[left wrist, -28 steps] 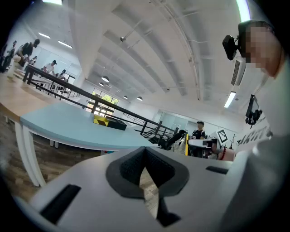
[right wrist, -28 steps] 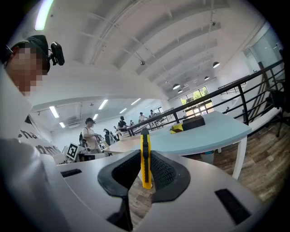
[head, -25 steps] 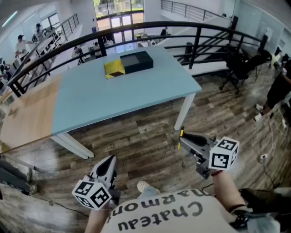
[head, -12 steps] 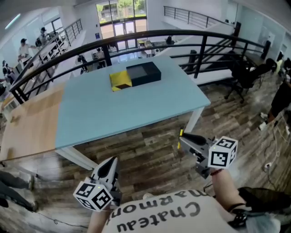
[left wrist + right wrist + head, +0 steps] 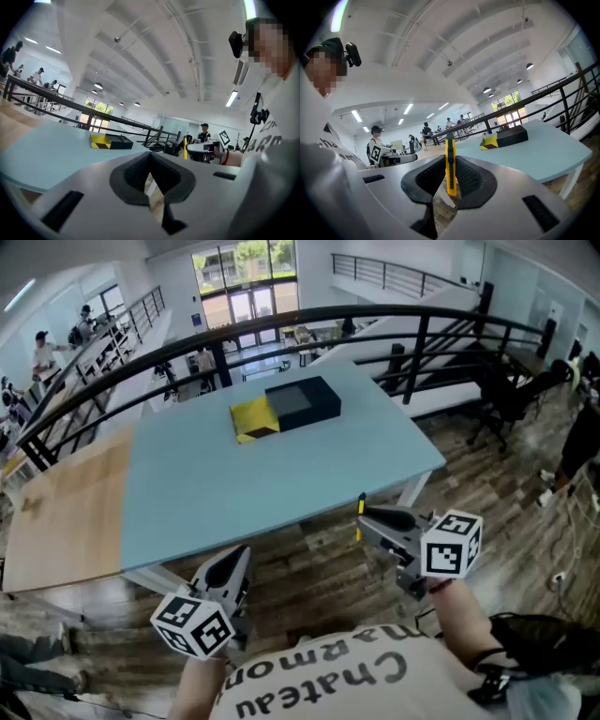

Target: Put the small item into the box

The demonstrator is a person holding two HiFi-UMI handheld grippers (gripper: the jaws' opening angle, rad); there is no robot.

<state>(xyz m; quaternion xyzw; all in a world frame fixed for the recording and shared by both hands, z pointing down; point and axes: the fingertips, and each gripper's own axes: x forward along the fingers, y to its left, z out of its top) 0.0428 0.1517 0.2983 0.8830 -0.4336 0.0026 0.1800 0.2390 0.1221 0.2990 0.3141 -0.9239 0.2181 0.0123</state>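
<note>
A black open box (image 5: 302,401) with a yellow flap (image 5: 253,418) lies on the far side of the light blue table (image 5: 234,484). My right gripper (image 5: 364,519) is shut on a small yellow utility knife (image 5: 360,515). It hovers just off the table's near right edge. The knife (image 5: 450,161) stands upright between the pads of the right gripper (image 5: 450,174), with the box (image 5: 512,136) far ahead. My left gripper (image 5: 236,563) is below the near edge. In its own view the left gripper (image 5: 150,157) is shut on nothing. The box (image 5: 117,141) lies far ahead of it.
A wooden tabletop (image 5: 56,512) joins the blue table on the left. A black railing (image 5: 412,320) curves behind the table. An office chair (image 5: 511,395) stands at the right. People (image 5: 42,352) work at desks far left. Wood flooring (image 5: 506,493) surrounds the table.
Both grippers have moved forward toward the table, which now sits closer and lower in the head view. The knife has stayed in the right gripper.
</note>
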